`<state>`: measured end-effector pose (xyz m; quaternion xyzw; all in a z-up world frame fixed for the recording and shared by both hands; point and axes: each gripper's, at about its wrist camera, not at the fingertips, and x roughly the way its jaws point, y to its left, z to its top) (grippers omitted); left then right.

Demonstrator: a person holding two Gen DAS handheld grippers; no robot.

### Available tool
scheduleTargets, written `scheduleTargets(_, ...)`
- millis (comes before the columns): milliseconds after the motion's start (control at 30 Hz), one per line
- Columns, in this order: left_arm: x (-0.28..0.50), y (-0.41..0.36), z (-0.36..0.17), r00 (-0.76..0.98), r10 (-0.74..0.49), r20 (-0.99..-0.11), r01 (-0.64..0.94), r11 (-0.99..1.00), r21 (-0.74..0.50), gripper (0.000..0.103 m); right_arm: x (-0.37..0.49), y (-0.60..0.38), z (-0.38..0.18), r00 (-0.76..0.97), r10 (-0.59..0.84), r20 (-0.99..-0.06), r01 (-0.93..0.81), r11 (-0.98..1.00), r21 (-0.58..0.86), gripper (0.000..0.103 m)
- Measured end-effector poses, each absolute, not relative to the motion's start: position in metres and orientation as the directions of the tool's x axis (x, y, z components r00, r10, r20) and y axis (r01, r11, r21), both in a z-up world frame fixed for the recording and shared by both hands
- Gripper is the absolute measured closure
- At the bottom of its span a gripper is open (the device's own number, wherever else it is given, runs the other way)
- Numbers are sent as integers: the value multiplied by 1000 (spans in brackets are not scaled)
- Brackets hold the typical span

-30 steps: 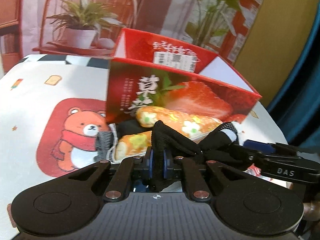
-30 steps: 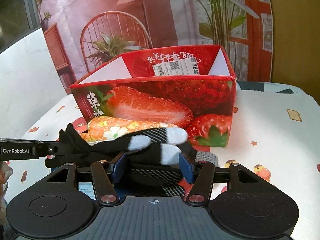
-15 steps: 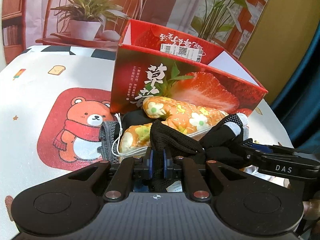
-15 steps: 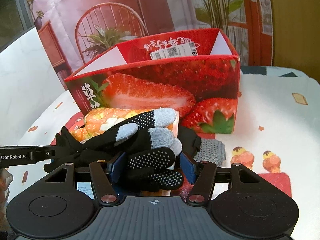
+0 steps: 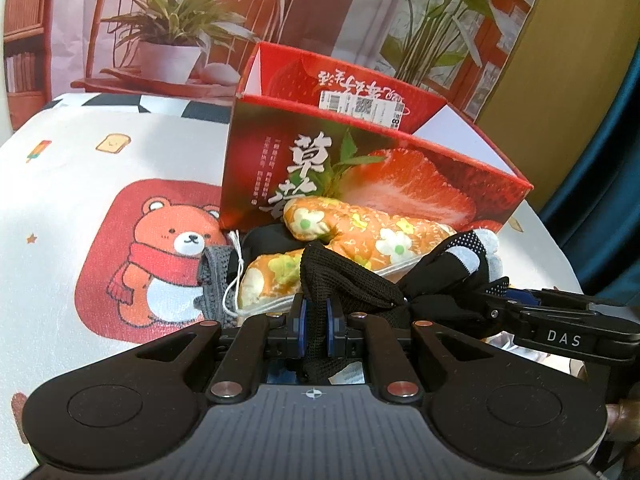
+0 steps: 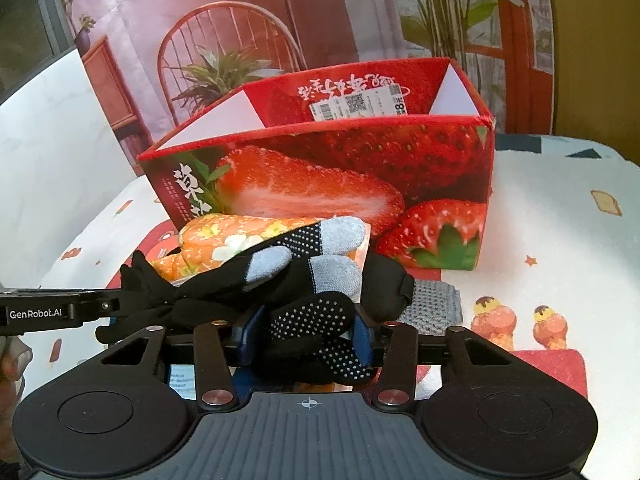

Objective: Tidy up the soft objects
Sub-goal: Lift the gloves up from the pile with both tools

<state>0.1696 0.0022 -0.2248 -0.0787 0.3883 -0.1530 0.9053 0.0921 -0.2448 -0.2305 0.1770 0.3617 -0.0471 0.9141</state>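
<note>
A pair of black gloves (image 5: 348,280) with grey fingertips (image 6: 340,236) is stretched between my two grippers, just in front of the red strawberry box (image 5: 360,184). My left gripper (image 5: 316,316) is shut on the mesh cuff end. My right gripper (image 6: 306,332) is closing its jaws on the dotted finger end (image 6: 316,312), and its pads touch the fabric on both sides. Under the gloves lie an orange floral padded mitt (image 5: 372,232), a black soft item (image 6: 388,284) and a grey knitted piece (image 6: 434,304).
The open box (image 6: 340,168) stands close behind the pile with its flaps up. A white tablecloth with a bear print (image 5: 160,260) covers the table. A printed backdrop with a chair and plants hangs behind. The table edge falls away at the right (image 5: 552,248).
The glove fingers rose off the pile into the right gripper's jaws, and those jaws have narrowed onto them. The left gripper stays clamped on the cuff.
</note>
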Motion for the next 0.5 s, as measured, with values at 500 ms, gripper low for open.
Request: scheduleTargets(500, 166, 1, -207, 694, -339, -635, 236, 940, -245, 92, 88, -245, -211, 771, 37, -636, 197, 935, 294, 88)
